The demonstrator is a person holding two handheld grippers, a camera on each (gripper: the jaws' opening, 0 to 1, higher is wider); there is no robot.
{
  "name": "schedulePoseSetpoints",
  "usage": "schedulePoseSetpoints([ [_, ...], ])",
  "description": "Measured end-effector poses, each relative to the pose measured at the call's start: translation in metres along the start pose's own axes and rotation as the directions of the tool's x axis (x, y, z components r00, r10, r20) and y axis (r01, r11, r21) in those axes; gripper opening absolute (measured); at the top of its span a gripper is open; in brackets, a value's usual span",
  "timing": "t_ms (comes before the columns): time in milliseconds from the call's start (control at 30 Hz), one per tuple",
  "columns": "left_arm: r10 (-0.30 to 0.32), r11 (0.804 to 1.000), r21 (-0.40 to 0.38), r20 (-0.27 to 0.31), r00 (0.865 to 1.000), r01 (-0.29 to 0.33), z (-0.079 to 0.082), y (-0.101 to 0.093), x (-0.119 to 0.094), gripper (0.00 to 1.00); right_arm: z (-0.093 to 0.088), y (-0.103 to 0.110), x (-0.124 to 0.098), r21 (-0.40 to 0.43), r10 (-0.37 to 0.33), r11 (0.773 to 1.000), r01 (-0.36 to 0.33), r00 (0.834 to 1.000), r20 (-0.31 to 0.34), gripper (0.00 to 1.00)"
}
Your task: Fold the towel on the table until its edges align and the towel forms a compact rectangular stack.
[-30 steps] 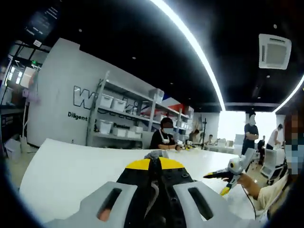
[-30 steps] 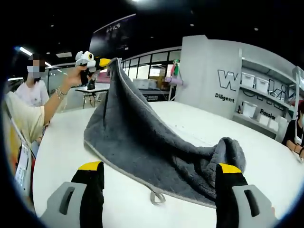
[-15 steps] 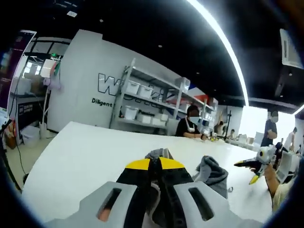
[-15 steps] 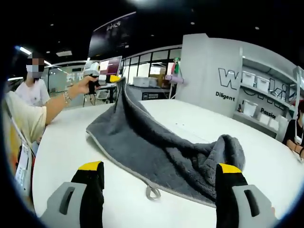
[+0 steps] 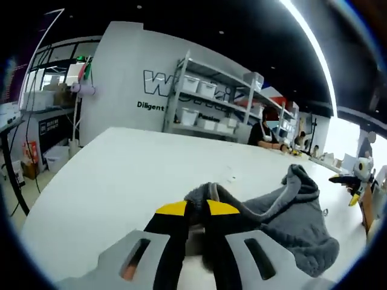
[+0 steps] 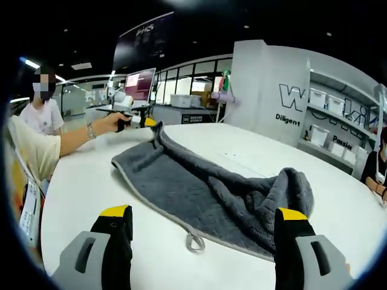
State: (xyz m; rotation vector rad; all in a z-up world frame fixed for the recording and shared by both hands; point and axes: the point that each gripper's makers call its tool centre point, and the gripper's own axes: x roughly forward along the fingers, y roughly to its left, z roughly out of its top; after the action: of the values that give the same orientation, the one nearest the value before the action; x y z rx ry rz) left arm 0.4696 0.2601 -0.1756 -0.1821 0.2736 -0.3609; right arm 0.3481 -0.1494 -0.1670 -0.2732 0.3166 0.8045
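Far left in the right gripper view, the left gripper [image 6: 147,122] pinches one corner of the grey towel [image 6: 205,196], low over the white table [image 6: 78,181]. In its own view those jaws are clamped on a grey fold [image 5: 205,196]. The towel lies rumpled mid-table, hanging loop [image 6: 194,243] at its near hem. The right gripper [image 6: 203,232] hangs wide open, holding nothing. Best move, I'd say: lay that corner flat before letting go, then square the edges.

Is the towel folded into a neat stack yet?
No. The towel lies loosely spread and rumpled, one corner pinched by the left gripper.
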Motion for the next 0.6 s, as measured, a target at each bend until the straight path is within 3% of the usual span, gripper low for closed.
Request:
schedulePoseSetpoints([
  [200, 0.034, 0.999, 0.022, -0.047, 0.998, -0.033, -0.016, 0.008, -0.002, 0.22, 0.000, 0.000, 0.000, 0.005, 0.001, 1.000, -0.001, 1.000, 0.002, 0.99],
  [333, 0.074, 0.997, 0.031, -0.036, 0.997, -0.073, -0.009, 0.013, -0.006, 0.34, -0.003, 0.002, 0.002, 0.007, 0.006, 1.000, -0.005, 1.000, -0.008, 0.99],
  [467, 0.078, 0.996, 0.032, -0.027, 0.997, -0.077, -0.002, 0.013, -0.011, 0.53, -0.005, 0.002, 0.003, 0.010, 0.011, 1.000, -0.010, 1.000, -0.016, 0.99],
  [600, 0.059, 0.997, 0.047, -0.048, 0.997, -0.056, -0.012, -0.001, -0.021, 0.63, -0.006, 0.003, 0.003, 0.012, 0.015, 1.000, -0.014, 1.000, -0.019, 0.99],
])
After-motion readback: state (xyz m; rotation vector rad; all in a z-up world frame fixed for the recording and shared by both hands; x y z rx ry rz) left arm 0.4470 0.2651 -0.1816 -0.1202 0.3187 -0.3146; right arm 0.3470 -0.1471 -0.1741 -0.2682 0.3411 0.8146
